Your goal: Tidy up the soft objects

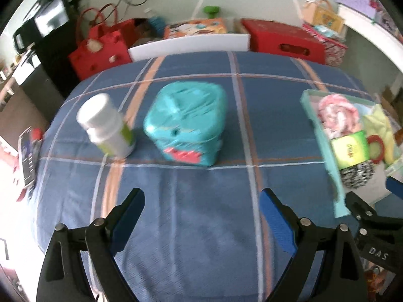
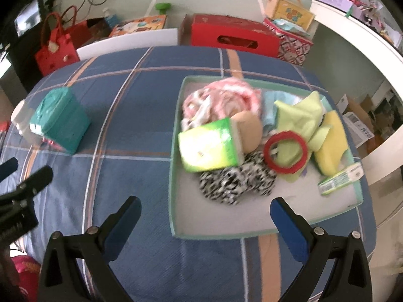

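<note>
Left wrist view is showing the left gripper point(image 1: 201, 201) hanging over the blue plaid cloth point(image 1: 191, 216), jaws standing wide apart with nothing between them. Ahead and to its left, a white bottle point(image 1: 107, 125) is leaning, cap tilted up-left. Just right of it, straight ahead of the jaws, the teal soft pack point(image 1: 186, 123) is sitting upright. Further right, the teal tray point(image 2: 176, 166) is lying under the right gripper point(image 2: 205, 205), whose jaws are also spread and empty; a green tissue pack point(image 2: 210, 148) is lying tilted inside, long side across.
</note>
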### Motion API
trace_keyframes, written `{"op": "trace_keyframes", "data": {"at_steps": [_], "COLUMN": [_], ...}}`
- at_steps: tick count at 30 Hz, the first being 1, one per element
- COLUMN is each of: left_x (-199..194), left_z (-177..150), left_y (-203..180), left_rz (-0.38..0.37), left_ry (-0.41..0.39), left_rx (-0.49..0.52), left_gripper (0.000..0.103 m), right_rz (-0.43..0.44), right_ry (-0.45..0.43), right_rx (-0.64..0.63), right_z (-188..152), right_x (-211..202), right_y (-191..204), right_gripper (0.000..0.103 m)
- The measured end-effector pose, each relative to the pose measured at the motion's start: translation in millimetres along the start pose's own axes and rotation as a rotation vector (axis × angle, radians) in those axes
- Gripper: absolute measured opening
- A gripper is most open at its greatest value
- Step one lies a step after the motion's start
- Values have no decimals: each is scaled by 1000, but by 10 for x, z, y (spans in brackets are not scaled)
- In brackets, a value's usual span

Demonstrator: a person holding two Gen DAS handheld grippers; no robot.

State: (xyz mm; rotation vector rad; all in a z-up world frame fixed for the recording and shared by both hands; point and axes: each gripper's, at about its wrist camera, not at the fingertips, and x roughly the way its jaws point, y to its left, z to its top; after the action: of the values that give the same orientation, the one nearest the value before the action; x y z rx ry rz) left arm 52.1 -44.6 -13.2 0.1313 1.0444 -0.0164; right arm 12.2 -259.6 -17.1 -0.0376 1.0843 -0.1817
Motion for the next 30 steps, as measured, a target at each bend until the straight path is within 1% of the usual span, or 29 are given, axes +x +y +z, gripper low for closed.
{"op": "trace_keyframes", "data": {"at_steps": [1,3,6,10,16,22,30], "left_x": [7,7,-1,-38,-28,40,80], "left_z": [-26,-72,-114,-135,-129,-128,-115], "left_y": [32,72,148,237,351,377,411], "left_rz": [29,53,42,43,67,82,63], "left_ry": [6,17,34,32,35,60,75], "left_rx": [-4,-14,-23,-32,-61,-64,-64], "left_gripper": [92,92,92,92,92,92,92], "right_rz": [-3,-15,-27,-34,-38,-35,-32], "right_ry": [2,-6,-26,-29,-28,-23,-17], "right_rx": [-6,-19,-18,-11,-27,-22,-20], "right_z": [-12,-23,-35,-47,-44,-48,-51], "right_x": [3,-12,-61,-86,-83,-67,-45], "right_y": [19,55,57,53,88,82,77], "right_gripper": [103,103,103,103,103,103,103]}}
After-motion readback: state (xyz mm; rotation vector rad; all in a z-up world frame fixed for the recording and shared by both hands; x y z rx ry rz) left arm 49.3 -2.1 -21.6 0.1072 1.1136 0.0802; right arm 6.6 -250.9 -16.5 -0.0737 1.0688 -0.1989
